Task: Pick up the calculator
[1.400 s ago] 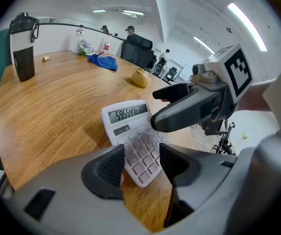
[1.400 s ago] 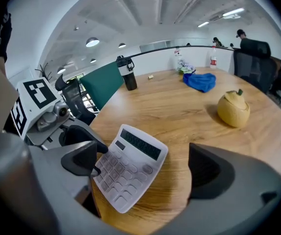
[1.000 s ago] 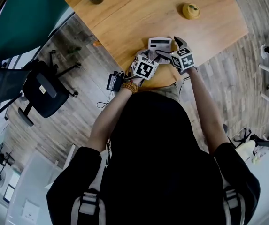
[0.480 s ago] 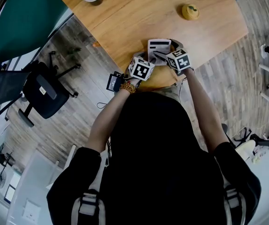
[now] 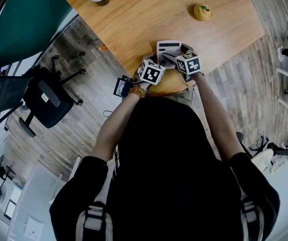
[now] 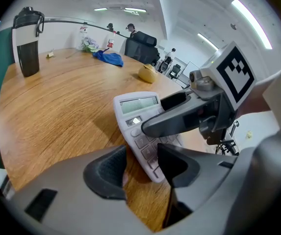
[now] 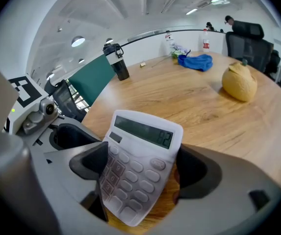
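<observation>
Both arms reach out toward 12 o'clock, grippers side by side and tipped down. Right gripper [image 7: 139, 168] jaws just closed in, pads on the calculator [image 7: 145, 131] edges. Left gripper [image 6: 142, 163] jaws were closing too, with a calculator corner between them, not pinched.

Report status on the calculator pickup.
Right tongs closing onto calculator, pads on both sides. Left tongs closing, open, at its corner. Calculator near table edge. Nothing blocking.

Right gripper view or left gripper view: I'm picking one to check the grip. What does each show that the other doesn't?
Only the right gripper view: the calculator face-on, digits readable, between the right gripper's jaws, which have just been closing onto its sides. Only the left gripper view: the left gripper's jaws, also just closing, open around one calculator corner. Both: bottle, yellow fruit, blue cloth, wooden table.
</observation>
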`<state>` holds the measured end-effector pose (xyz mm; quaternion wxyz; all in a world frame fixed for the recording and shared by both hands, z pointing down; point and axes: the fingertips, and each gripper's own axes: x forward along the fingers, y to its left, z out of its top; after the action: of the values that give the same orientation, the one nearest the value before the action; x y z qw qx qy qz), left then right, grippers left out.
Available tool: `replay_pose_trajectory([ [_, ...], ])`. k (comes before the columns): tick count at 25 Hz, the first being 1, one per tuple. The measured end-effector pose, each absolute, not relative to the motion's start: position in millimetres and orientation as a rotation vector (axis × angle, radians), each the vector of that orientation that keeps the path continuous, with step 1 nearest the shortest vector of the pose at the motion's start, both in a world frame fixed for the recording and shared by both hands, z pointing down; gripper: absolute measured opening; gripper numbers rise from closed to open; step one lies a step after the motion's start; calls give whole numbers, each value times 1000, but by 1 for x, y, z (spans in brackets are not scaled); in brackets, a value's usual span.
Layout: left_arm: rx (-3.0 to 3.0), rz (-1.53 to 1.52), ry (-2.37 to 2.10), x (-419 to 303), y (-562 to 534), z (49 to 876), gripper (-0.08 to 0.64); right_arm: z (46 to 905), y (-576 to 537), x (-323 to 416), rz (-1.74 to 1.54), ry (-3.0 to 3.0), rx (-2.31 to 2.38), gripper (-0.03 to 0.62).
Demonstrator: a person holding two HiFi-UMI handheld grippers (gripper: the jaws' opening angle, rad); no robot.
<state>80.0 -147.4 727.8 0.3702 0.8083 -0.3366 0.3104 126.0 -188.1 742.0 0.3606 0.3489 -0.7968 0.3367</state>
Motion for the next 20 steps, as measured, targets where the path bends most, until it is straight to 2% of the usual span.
replay_pose_trajectory([
  [5, 2080, 765, -850, 79, -148, 727, 218, 725, -196, 117, 1023, -2093, 979, 442],
  [14, 2036, 750, -783, 74, -146, 727, 215, 706, -193, 123, 948, -2131, 880, 321],
  [20, 2044, 703, -752, 76, -147, 723, 215, 697, -193, 123, 952, -2152, 962, 321],
])
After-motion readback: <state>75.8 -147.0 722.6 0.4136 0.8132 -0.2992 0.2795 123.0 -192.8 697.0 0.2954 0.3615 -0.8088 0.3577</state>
